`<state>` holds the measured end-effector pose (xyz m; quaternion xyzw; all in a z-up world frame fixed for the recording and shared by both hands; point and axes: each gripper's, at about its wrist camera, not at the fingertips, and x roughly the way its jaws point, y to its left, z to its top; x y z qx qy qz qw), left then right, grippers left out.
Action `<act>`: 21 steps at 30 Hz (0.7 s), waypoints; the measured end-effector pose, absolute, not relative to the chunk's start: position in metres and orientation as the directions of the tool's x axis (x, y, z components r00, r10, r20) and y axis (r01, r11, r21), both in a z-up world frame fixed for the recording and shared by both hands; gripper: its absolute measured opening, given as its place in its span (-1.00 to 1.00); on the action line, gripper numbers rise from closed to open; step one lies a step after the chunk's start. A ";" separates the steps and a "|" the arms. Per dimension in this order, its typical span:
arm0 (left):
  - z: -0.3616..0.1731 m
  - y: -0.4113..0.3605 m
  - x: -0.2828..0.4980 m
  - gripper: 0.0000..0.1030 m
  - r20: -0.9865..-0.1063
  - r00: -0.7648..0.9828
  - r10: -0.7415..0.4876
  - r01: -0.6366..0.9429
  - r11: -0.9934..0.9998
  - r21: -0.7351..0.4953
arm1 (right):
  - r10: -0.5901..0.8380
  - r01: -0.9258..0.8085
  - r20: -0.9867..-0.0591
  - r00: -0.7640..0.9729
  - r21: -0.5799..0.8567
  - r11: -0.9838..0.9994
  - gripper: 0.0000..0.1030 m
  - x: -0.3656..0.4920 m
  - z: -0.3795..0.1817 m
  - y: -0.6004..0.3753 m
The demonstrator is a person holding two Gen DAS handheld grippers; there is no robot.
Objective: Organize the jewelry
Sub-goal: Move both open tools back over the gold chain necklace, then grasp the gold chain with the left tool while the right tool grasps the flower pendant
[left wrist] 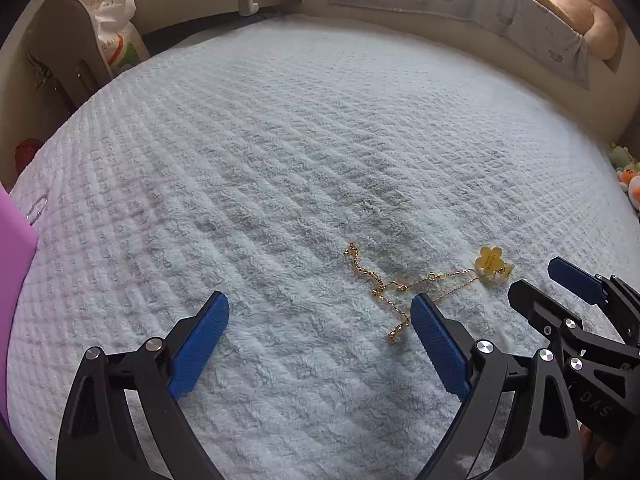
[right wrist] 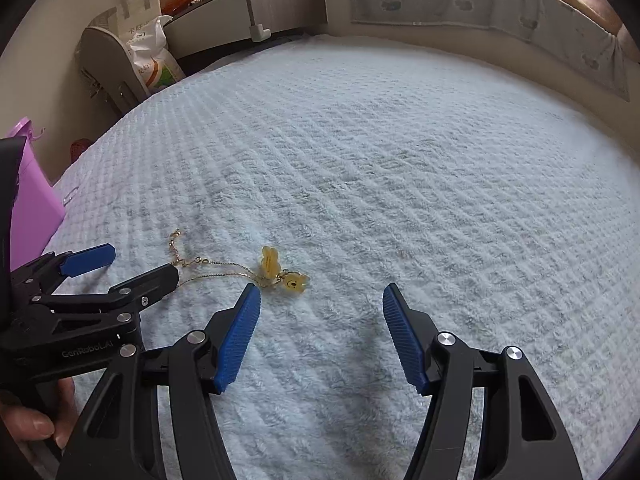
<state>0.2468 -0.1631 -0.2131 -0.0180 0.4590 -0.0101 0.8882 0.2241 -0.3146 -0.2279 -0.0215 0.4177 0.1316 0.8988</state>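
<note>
A thin gold chain [left wrist: 384, 286] with yellow flower charms [left wrist: 493, 264] lies on the pale blue blanket [left wrist: 304, 152]. My left gripper [left wrist: 320, 312] is open and empty, with the chain just past its right fingertip. My right gripper [right wrist: 320, 300] is open and empty; the chain [right wrist: 216, 270] and the charms [right wrist: 282, 272] lie just beyond its left fingertip. Each gripper shows in the other's view: the right gripper [left wrist: 560, 284] at the right of the left wrist view, the left gripper [right wrist: 132, 266] at the left of the right wrist view, both open.
A purple box [right wrist: 32, 208] stands at the blanket's left edge, also in the left wrist view [left wrist: 12, 272]. A clear ring-like item [left wrist: 37, 208] lies beside it. A chair [right wrist: 108, 64], a bag [right wrist: 148, 56] and a desk [right wrist: 248, 8] stand beyond the bed. Plush toys [left wrist: 624, 172] sit at the right.
</note>
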 end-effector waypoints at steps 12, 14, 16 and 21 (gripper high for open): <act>-0.221 -0.177 0.259 0.58 -0.794 0.606 -0.058 0.038 0.998 -0.044 | 0.228 -0.333 -0.749 0.623 0.010 0.943 0.11 0.236 -0.234 -0.297; -0.222 -0.178 0.261 0.52 -0.790 0.609 -0.070 0.049 0.998 -0.051 | 0.226 -0.335 -0.754 0.617 0.008 0.942 -0.03 0.237 -0.236 -0.296; -0.224 -0.178 0.260 0.45 -0.788 0.610 -0.081 0.059 0.997 -0.057 | 0.225 -0.335 -0.756 0.614 0.009 0.942 -0.08 0.237 -0.238 -0.296; -0.225 -0.189 0.257 0.13 -0.786 0.612 -0.094 0.109 0.993 -0.034 | 0.222 -0.337 -0.759 0.612 0.003 0.941 -0.10 0.237 -0.242 -0.292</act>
